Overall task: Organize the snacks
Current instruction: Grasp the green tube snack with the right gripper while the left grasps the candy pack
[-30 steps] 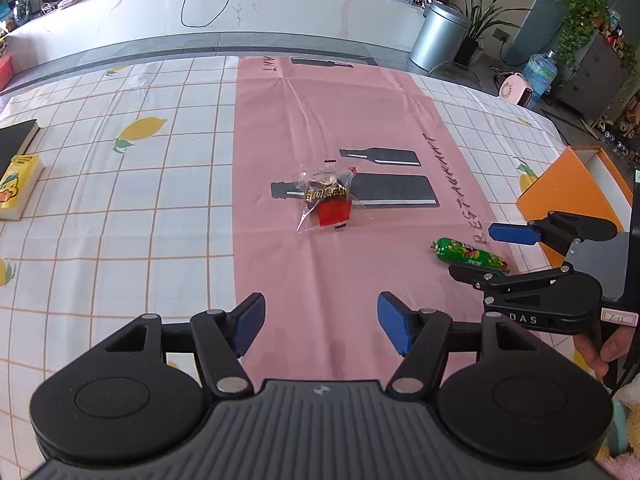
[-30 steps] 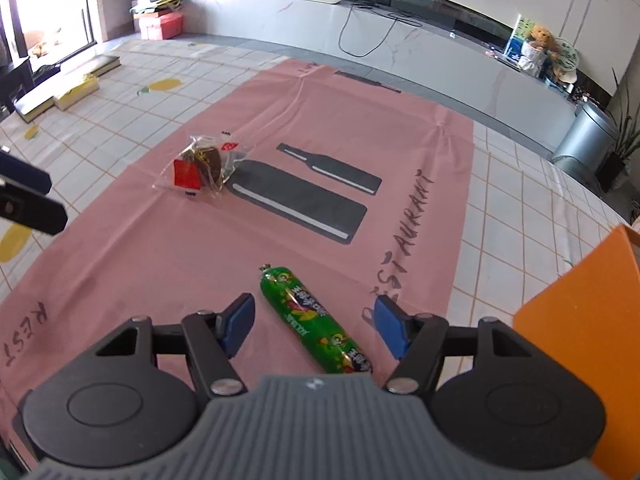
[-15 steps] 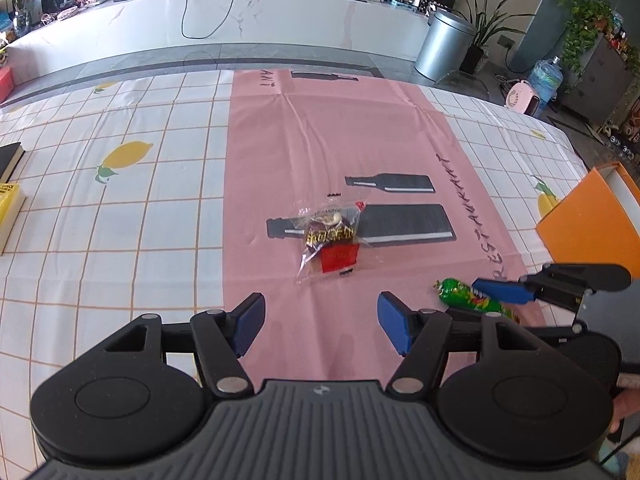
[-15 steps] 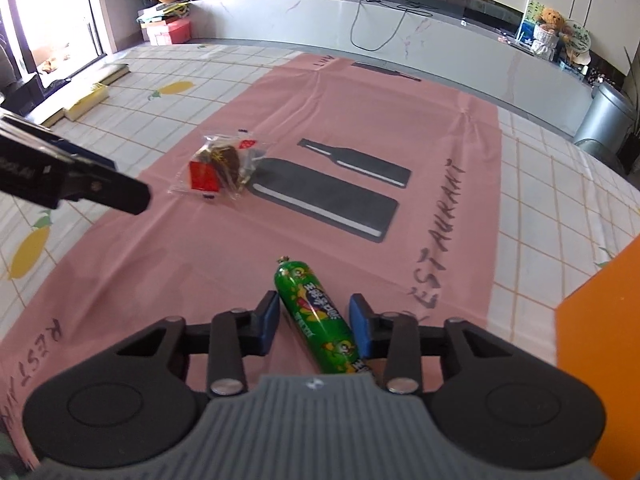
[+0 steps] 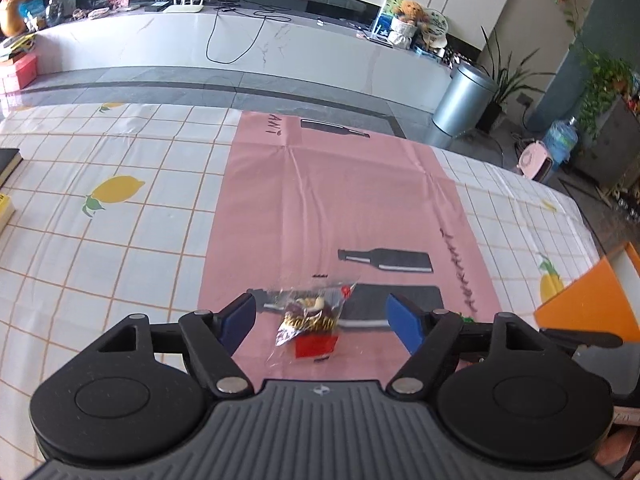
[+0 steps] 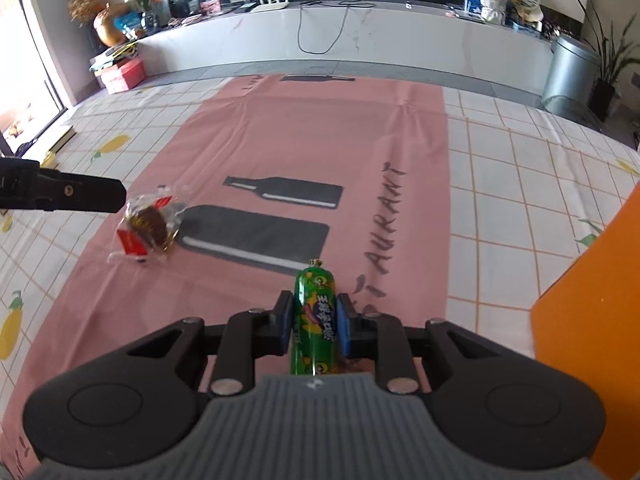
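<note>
A clear snack bag [image 5: 310, 320] with a brown treat and a red label lies on the pink table runner [image 5: 340, 200]. My left gripper [image 5: 322, 318] is open and the bag lies between its blue pads. The bag also shows in the right wrist view [image 6: 148, 228], with a left finger [image 6: 80, 196] just above it. My right gripper [image 6: 313, 322] is shut on a green sausage stick [image 6: 314, 320], which points away from me.
An orange box [image 6: 592, 320] stands at the right, also in the left wrist view [image 5: 588, 300]. Books [image 5: 6, 184] lie at the table's left edge. The checked lemon tablecloth [image 5: 100, 220] covers the table. A metal bin [image 5: 464, 104] stands beyond it.
My left gripper has moved forward until the snack bag lies between its pads. My right gripper has closed on the green sausage stick and turned it straight ahead.
</note>
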Motion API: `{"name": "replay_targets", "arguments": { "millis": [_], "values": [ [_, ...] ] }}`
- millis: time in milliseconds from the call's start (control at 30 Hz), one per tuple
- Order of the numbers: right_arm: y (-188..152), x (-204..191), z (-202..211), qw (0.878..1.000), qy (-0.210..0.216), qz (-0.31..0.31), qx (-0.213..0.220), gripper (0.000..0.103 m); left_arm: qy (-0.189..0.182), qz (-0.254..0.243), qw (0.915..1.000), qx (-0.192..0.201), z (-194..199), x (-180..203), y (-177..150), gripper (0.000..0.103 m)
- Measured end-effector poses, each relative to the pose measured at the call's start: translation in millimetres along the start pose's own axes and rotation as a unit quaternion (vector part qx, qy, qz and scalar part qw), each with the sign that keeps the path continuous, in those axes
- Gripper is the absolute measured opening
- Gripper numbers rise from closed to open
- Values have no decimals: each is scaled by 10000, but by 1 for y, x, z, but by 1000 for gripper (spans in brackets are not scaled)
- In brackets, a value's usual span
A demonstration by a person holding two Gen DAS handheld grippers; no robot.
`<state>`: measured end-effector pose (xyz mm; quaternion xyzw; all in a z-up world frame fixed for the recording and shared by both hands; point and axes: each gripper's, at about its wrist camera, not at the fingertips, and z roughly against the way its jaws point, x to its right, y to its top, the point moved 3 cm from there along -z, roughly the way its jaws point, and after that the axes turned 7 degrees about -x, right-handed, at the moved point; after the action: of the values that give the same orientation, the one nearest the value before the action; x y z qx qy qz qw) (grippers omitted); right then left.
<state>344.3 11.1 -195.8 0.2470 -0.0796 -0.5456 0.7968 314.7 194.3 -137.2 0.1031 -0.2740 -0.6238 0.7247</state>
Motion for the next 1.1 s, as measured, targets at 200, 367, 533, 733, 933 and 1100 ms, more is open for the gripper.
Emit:
{"name": "replay_targets", "arguments": {
  "millis": [200,367,533,733,933,1100],
  "values": [
    [1,5,-2,9999,87,108,45,19,16,320,9995,43,-21,0,4,88],
    [0,8,-2,9998,192,17,63,20,587,318,9975,-228,-42,1,2,87],
    [-1,11,-1,9996,275,-30,102,20,772,307,9961,-299,-48,-4,-7,85],
    [-3,13,0,9993,326,-40,157,20,898,140,9958,-122,-45,-2,-9,52],
    [-1,12,0,9995,323,-20,69,19,814,82,9965,-163,-39,1,-9,45],
    [-5,12,7,9992,390,-80,50,19,776,-107,9967,-189,-18,17,-15,44]
  ]
}}
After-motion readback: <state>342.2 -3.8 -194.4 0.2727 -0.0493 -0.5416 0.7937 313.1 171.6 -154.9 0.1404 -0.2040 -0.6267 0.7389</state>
